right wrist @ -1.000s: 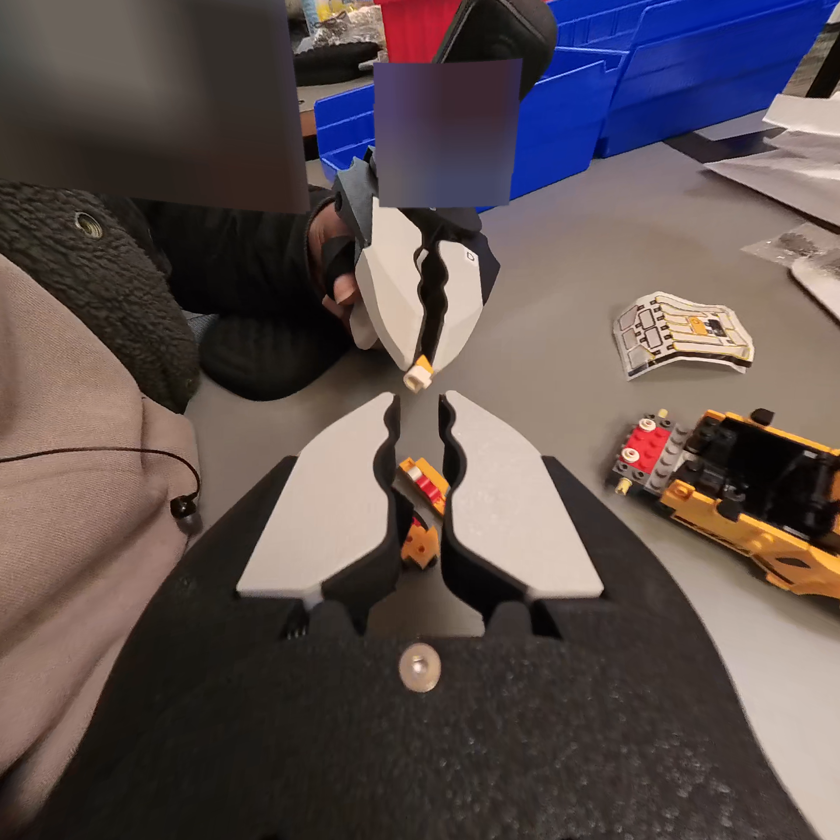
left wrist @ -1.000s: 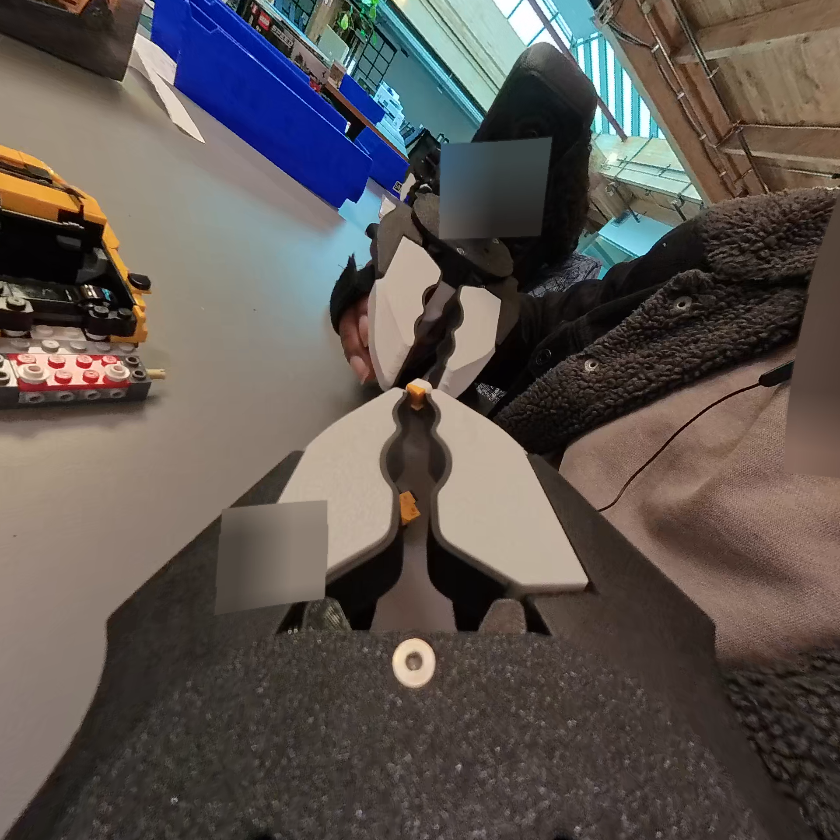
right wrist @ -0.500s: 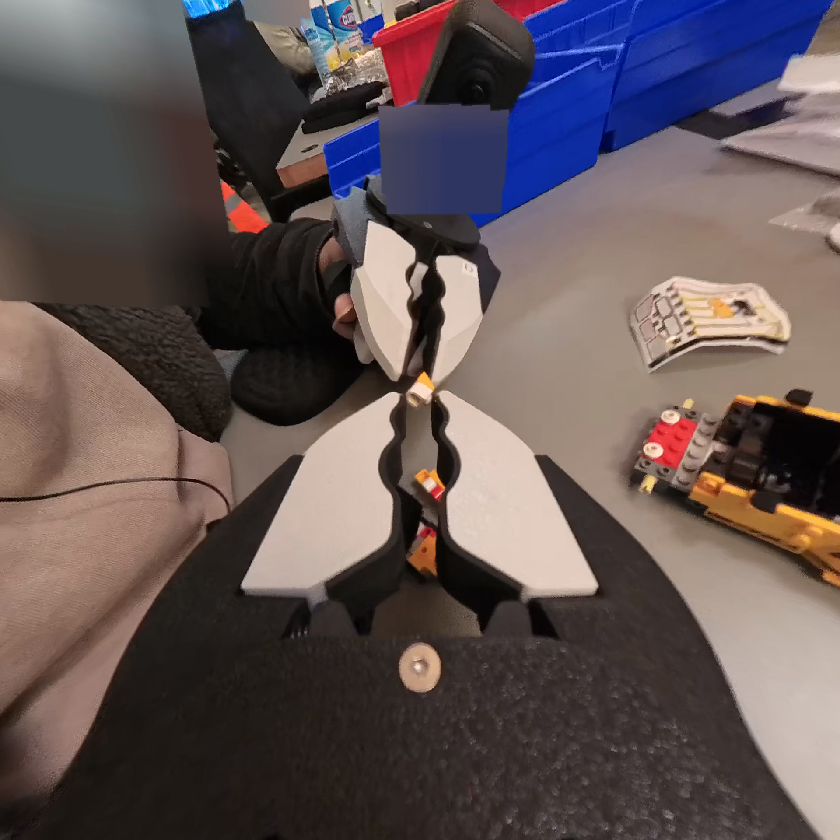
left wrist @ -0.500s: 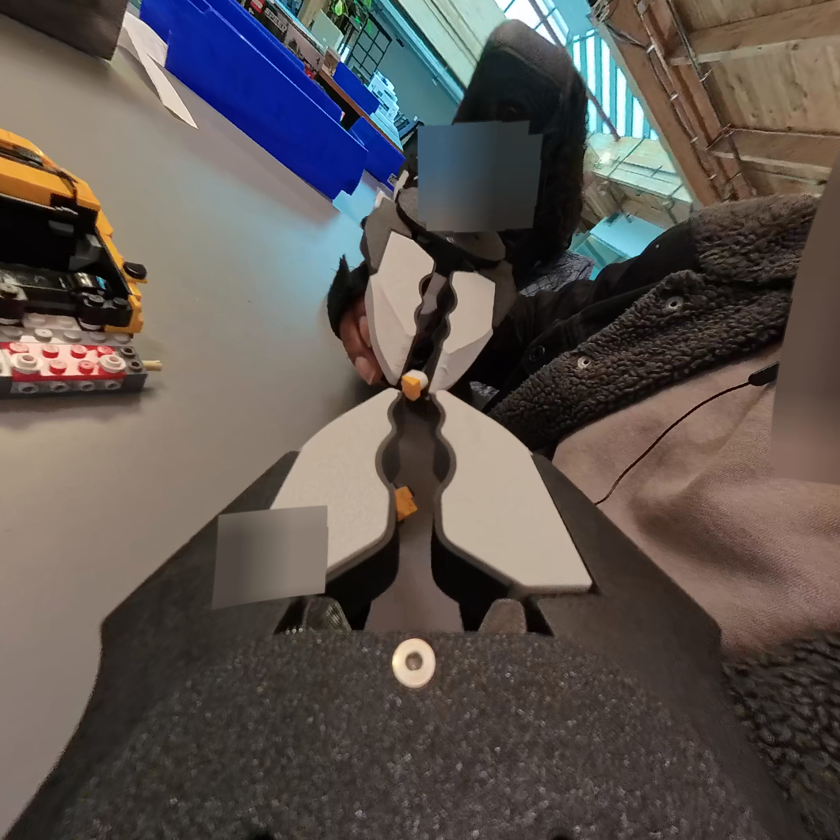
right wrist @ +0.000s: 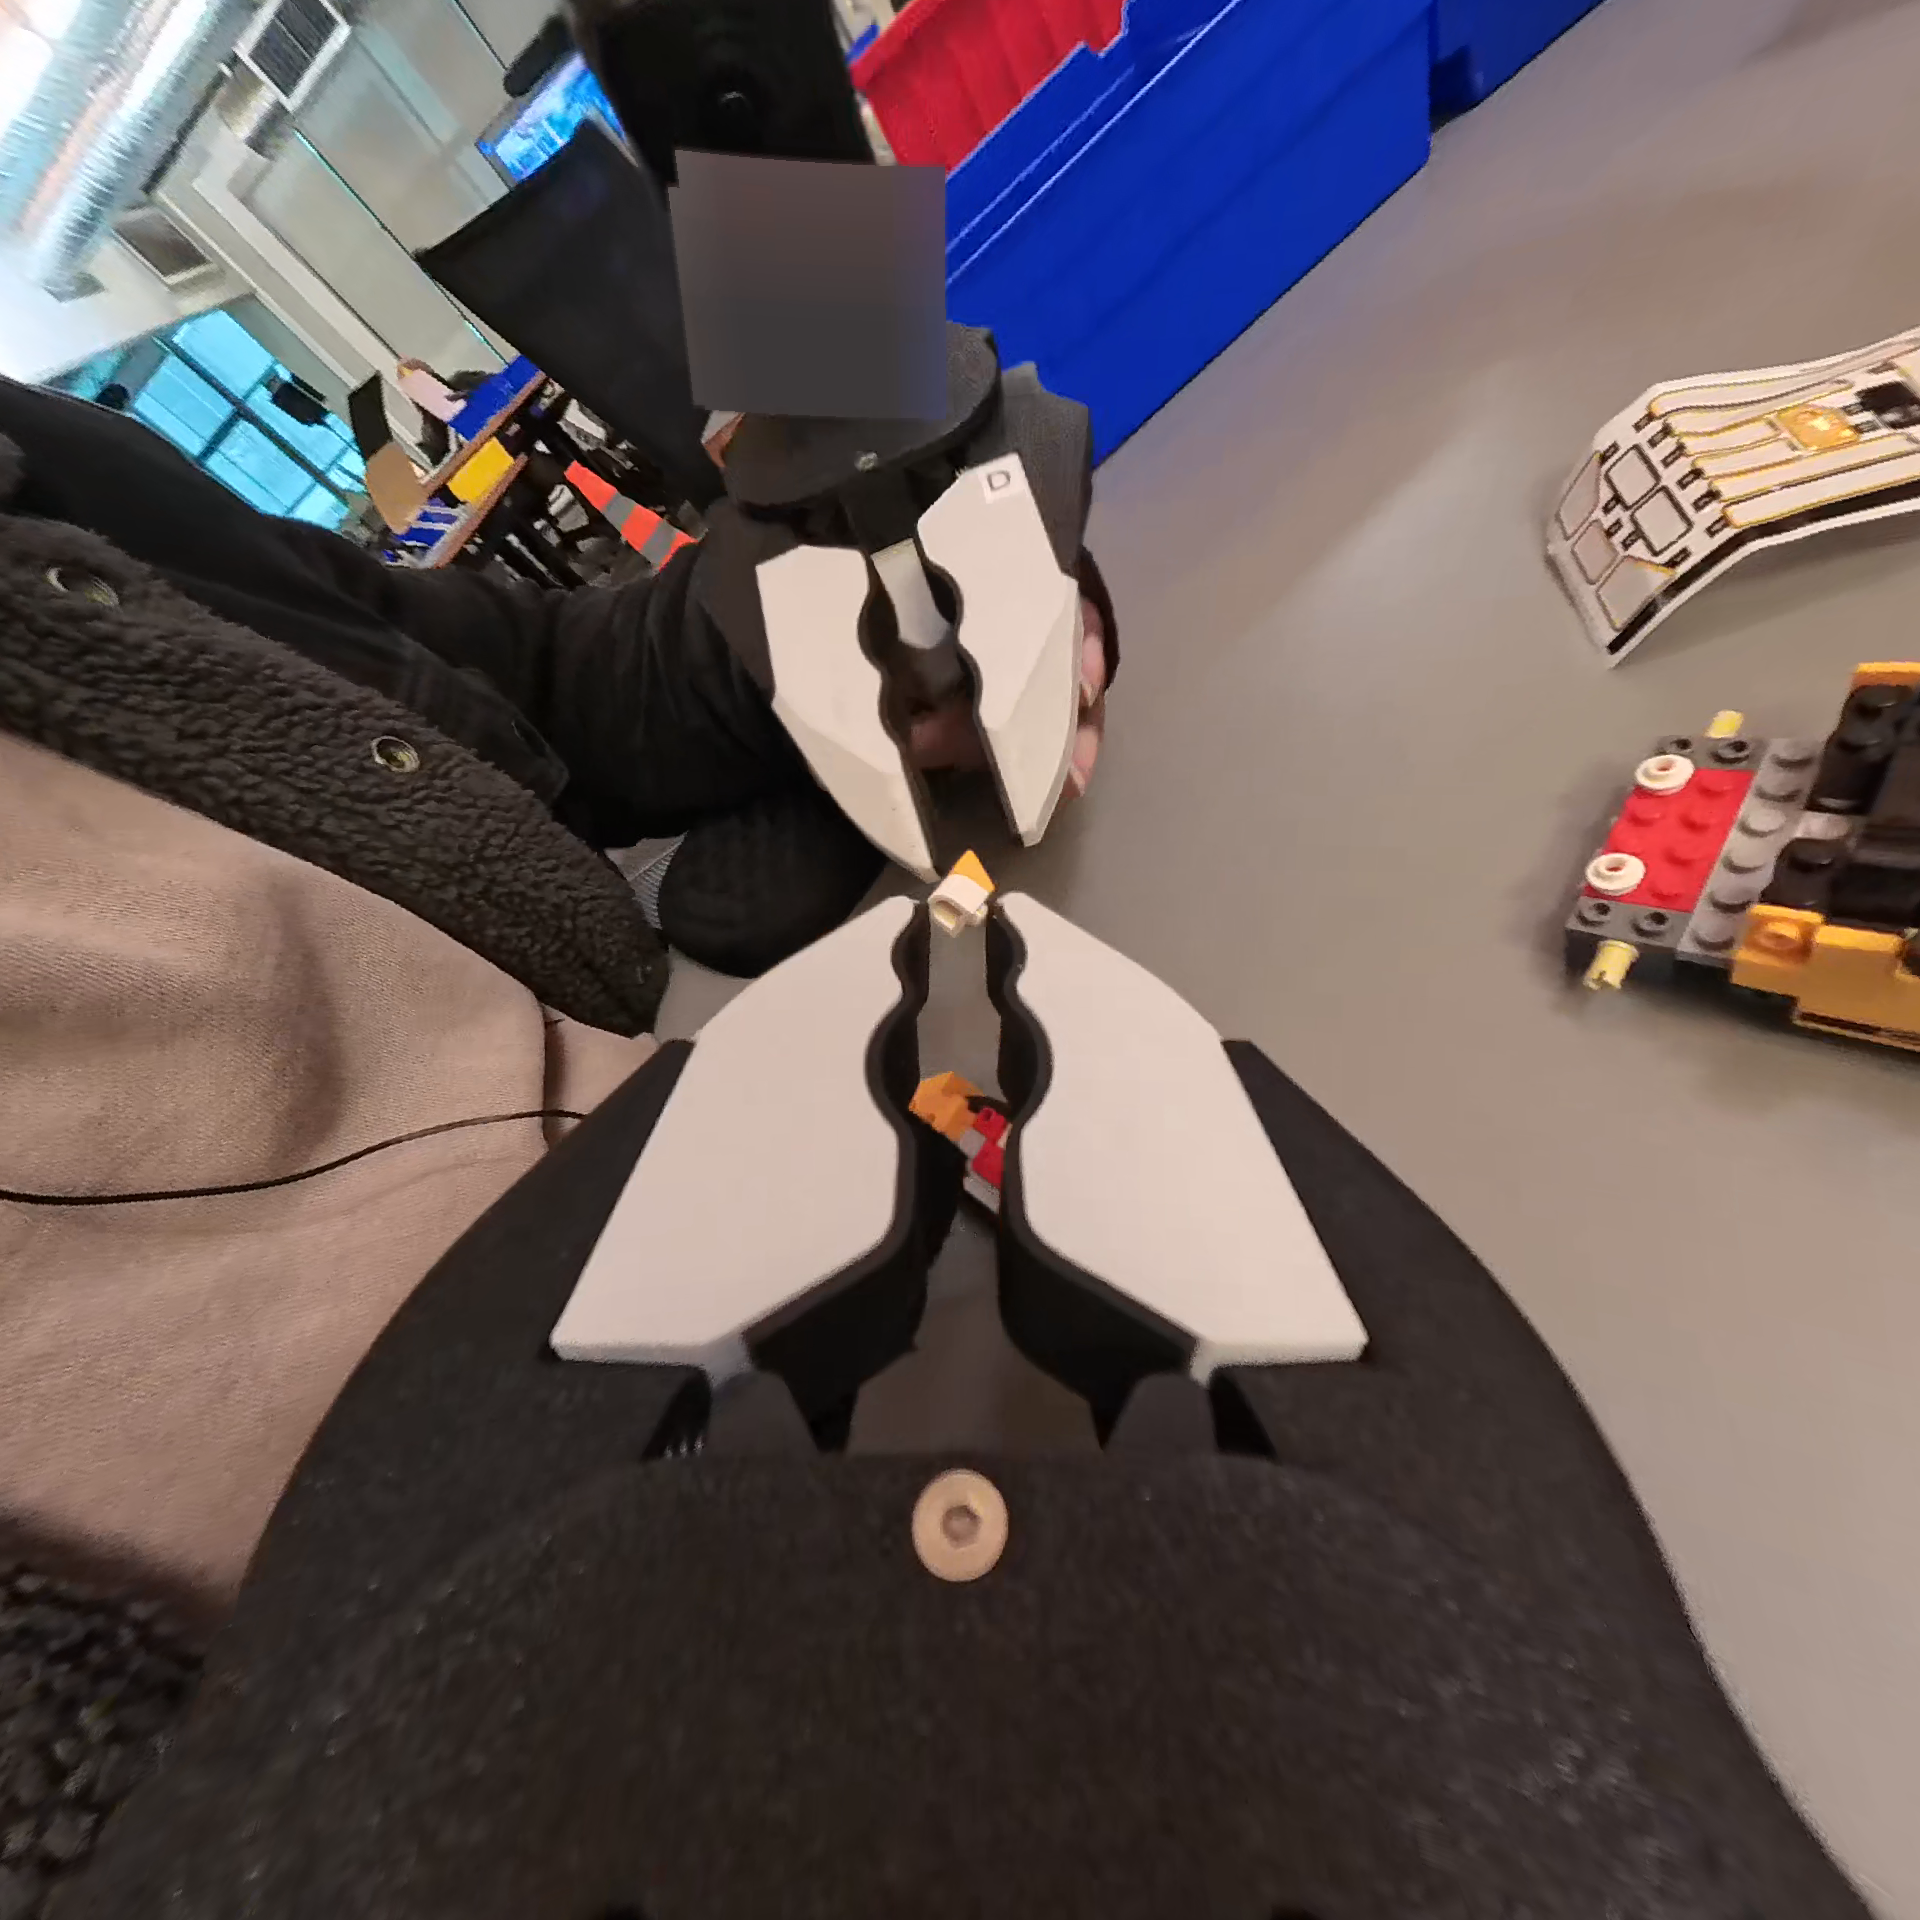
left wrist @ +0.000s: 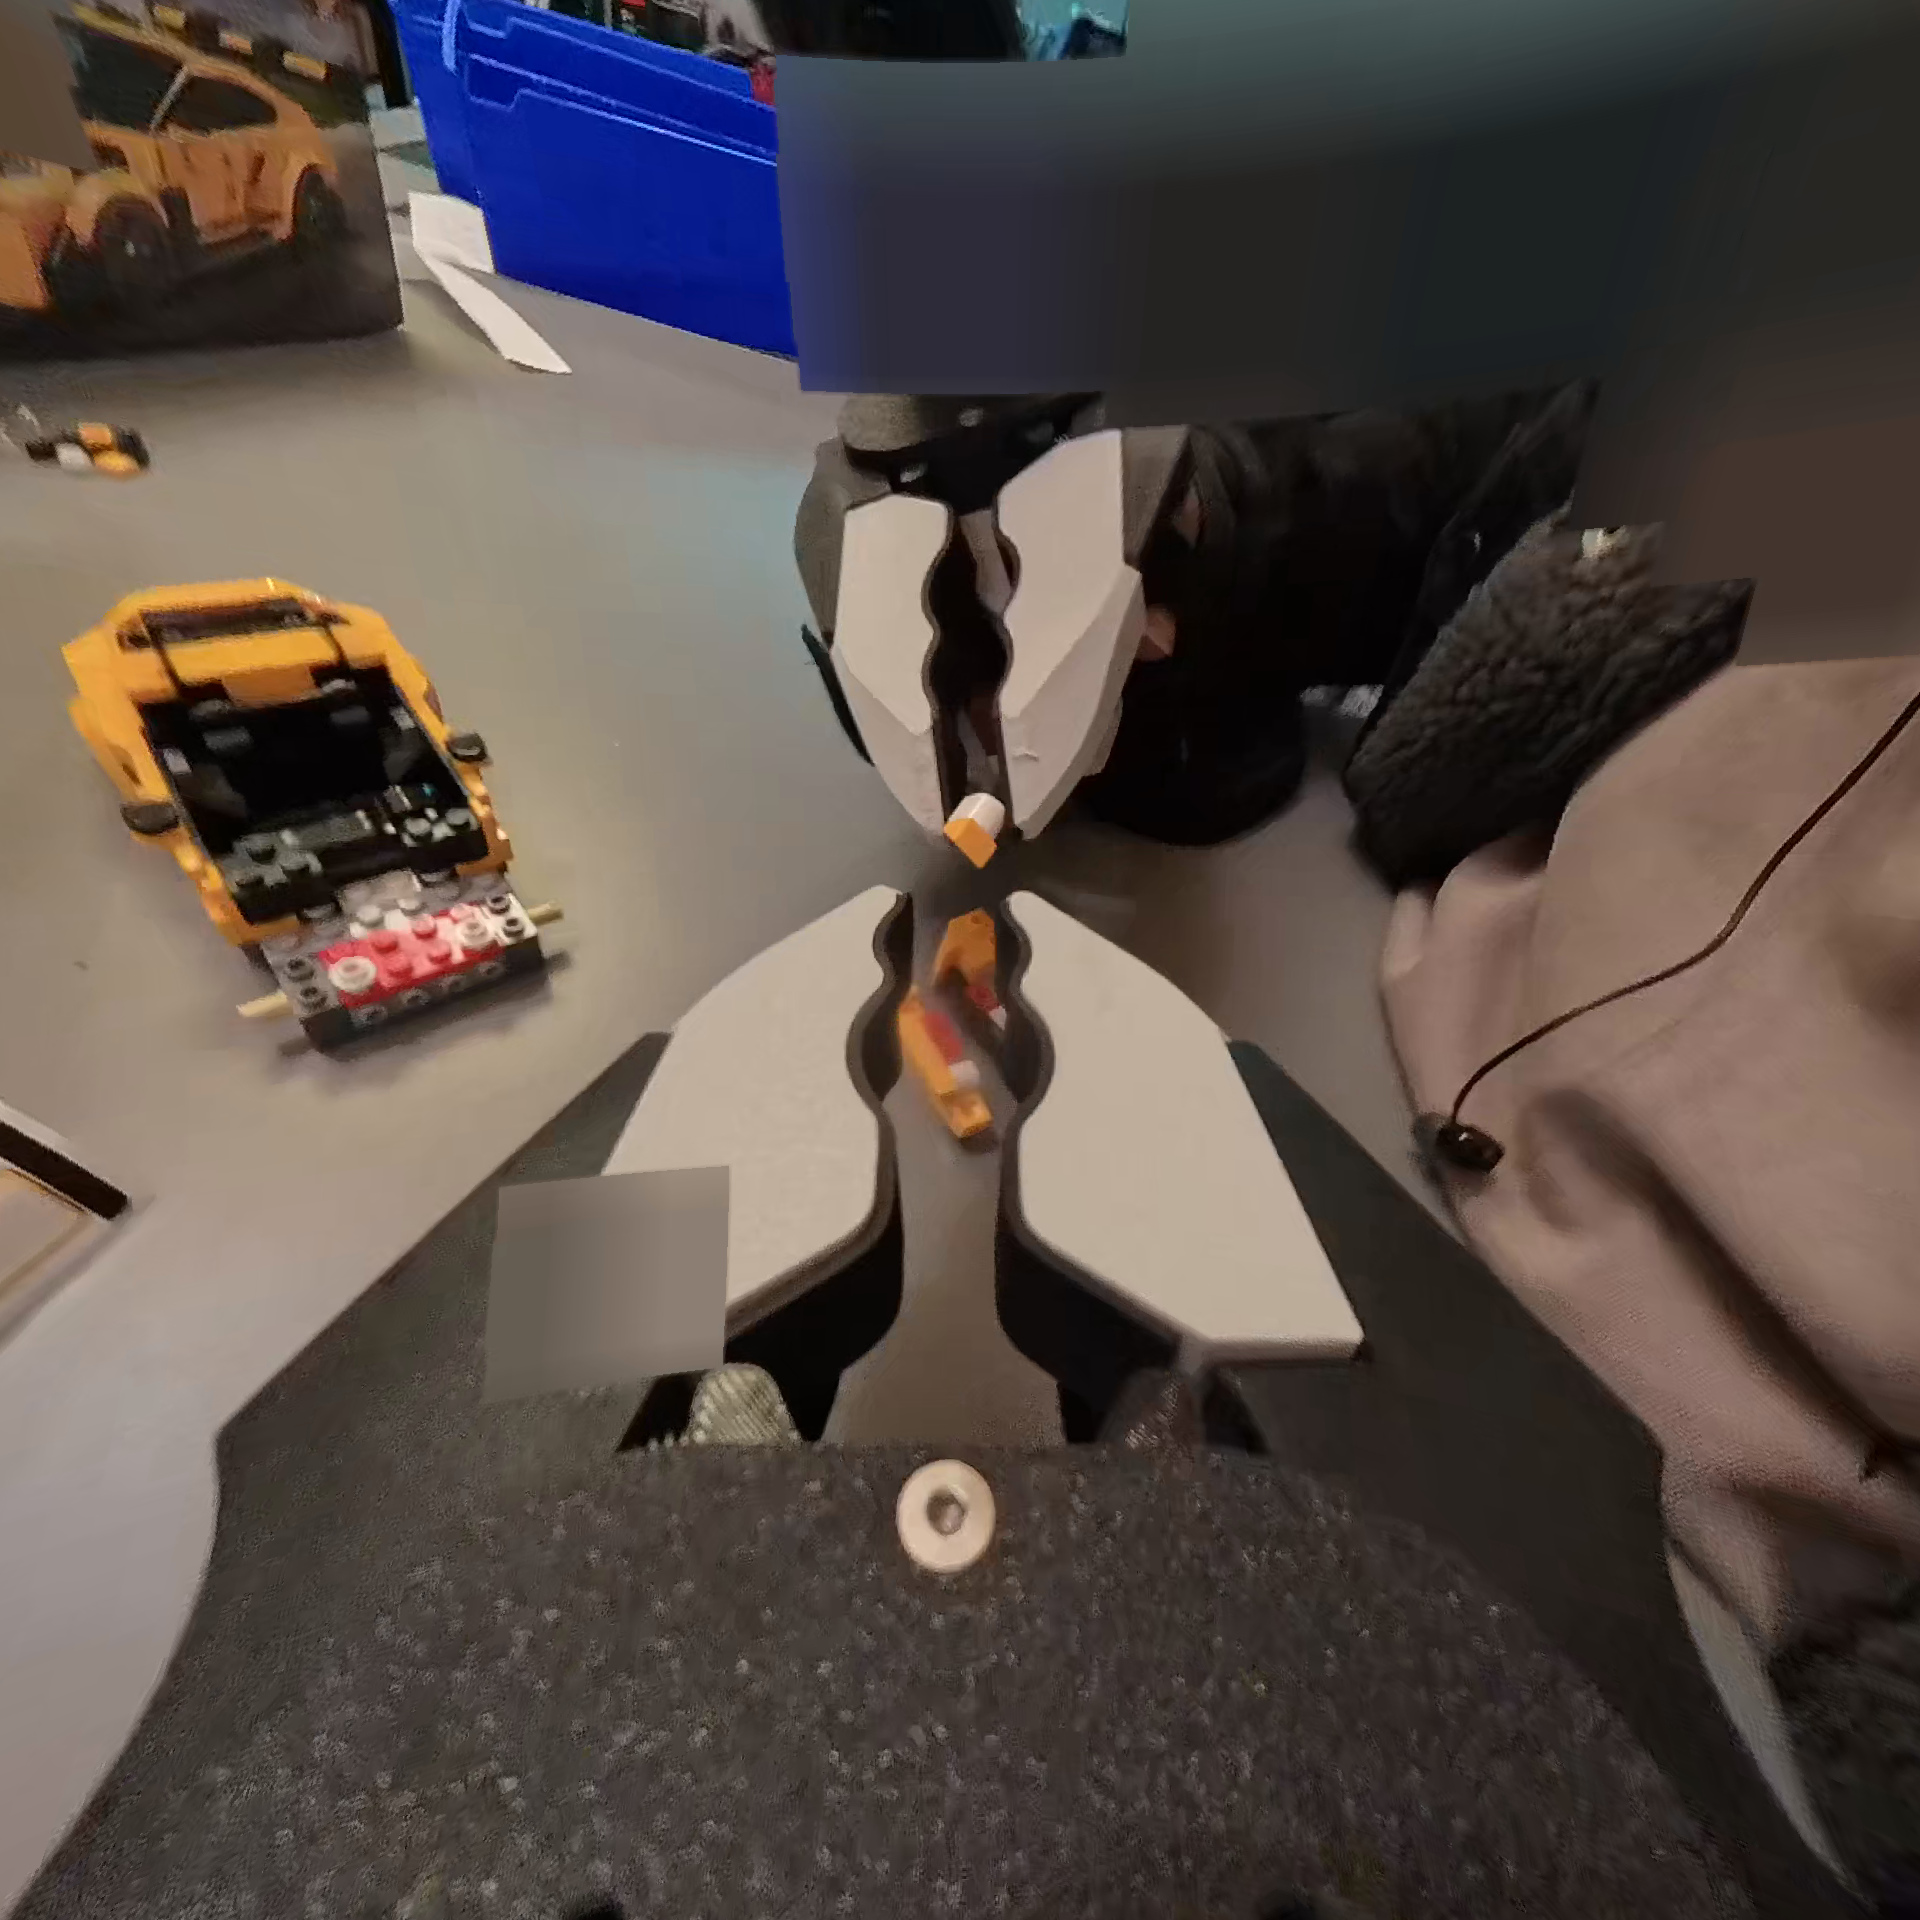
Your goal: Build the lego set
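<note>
The right hand-held gripper [right wrist: 958,912] pinches a small white-and-orange brick [right wrist: 961,896] at its tips; facing it, the left hand-held gripper [left wrist: 954,906] is parted, grasping nothing.

My left wrist view is dim and soft, with motion blur smearing its edges. My right wrist view is brighter: daylight from windows [right wrist: 156,312] at upper left washes out that corner. Fisheye bending curves the tabletop [right wrist: 1351,935]; shadows stay faint.

A workshop-like lab space: blue storage bins [right wrist: 1195,208] line the grey table [right wrist: 1351,1039], a red bin [right wrist: 987,52] sits behind, more benches and glazed walls stretch beyond.
</note>
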### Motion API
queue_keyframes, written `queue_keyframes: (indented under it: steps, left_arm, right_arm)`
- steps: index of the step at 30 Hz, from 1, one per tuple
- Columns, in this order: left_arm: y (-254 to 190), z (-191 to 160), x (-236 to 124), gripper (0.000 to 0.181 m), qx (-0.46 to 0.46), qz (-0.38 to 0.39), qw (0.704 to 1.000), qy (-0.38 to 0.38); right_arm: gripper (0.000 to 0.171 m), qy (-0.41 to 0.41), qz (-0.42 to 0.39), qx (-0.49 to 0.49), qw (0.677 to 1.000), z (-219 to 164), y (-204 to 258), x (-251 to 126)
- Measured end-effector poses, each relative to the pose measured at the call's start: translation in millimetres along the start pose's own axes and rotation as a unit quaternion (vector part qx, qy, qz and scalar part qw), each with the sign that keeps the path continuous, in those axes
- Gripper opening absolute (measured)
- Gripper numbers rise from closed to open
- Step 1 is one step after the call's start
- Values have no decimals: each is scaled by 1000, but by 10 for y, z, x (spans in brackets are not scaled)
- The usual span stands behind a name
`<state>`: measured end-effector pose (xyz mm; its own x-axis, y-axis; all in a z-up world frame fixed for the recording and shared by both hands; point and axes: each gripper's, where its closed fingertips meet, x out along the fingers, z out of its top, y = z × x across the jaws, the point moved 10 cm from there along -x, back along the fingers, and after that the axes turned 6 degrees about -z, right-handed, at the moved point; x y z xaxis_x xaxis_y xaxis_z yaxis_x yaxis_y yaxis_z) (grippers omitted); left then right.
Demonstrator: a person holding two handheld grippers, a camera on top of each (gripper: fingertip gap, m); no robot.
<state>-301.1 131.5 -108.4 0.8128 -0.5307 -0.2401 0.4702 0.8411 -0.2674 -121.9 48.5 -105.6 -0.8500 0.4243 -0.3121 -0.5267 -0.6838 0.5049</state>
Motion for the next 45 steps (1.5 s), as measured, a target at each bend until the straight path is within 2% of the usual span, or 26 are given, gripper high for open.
queue_keyframes:
  steps: [5, 13, 25, 30, 34, 38, 42, 45]
  left_arm:
    - [-40, 34, 57, 18, 96, -1, 995, 41]
    - [-27, 176, 118, 13, 168, -44, 983, 56]
    - [-28, 213, 127, 8, 199, -41, 978, 57]
    - [8, 184, 144, 8, 173, -52, 981, 74]
    - [56, 167, 159, 8, 143, -72, 982, 98]
    - [111, 123, 187, 8, 119, -89, 980, 130]
    - [155, 47, 242, 8, 94, -103, 976, 166]
    - [180, 6, 283, 8, 80, -121, 971, 189]
  right_arm:
    - [10, -1, 25, 25, 999, -9, -1, 3]
    - [10, -11, 53, 38, 998, -17, 21, -3]
    - [10, -19, 72, 67, 995, -33, -32, -15]
    - [10, -5, 58, 58, 997, -55, -43, 1]
    - [10, 9, 34, 31, 999, -67, -44, 5]
    - [17, 40, -22, -47, 998, -66, -41, -54]
    - [29, 119, -76, -138, 980, -140, -10, -131]
    - [32, 159, -80, -184, 967, -216, 53, -112]
